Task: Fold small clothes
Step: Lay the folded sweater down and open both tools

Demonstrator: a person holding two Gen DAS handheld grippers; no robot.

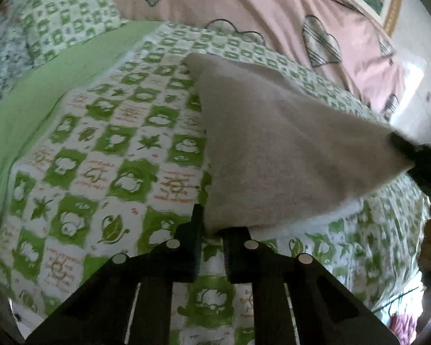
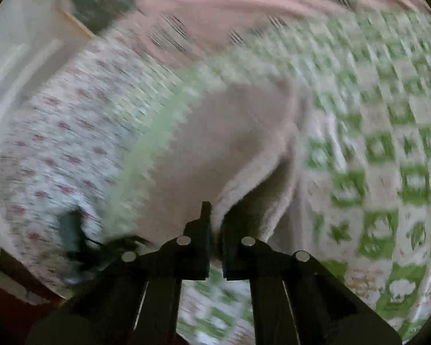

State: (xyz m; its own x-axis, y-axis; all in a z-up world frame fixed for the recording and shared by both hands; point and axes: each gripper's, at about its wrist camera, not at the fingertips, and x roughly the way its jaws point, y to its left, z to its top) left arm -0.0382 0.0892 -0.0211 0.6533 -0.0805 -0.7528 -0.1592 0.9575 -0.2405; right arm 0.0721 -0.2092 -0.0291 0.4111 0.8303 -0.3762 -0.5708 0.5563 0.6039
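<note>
A small beige garment is held up off the bed, stretched between the two grippers. In the left wrist view the left gripper is seen with its fingers drawn narrow and pinched on the near corner of the cloth, which spreads away from the fingers, forward and to the right, as a broad taut sheet. Its far right corner runs toward a dark shape at the picture's right edge, judged to be the other gripper, though this cannot be told for certain.

In the right wrist view, which is blurred, the right gripper is likewise closed narrow on a fold of the same garment; here the cloth rises ahead of the fingers and hangs in a soft sag, with a doubled edge falling to the right.

The long axis of the garment is thus judged to run from one gripper to the other, above the green-checked bedspread. Neither hand is nearer, since each holds one end. The fold is judged to turn on carrying this held edge forward over the part that lies nearer the pink pillow.
</note>
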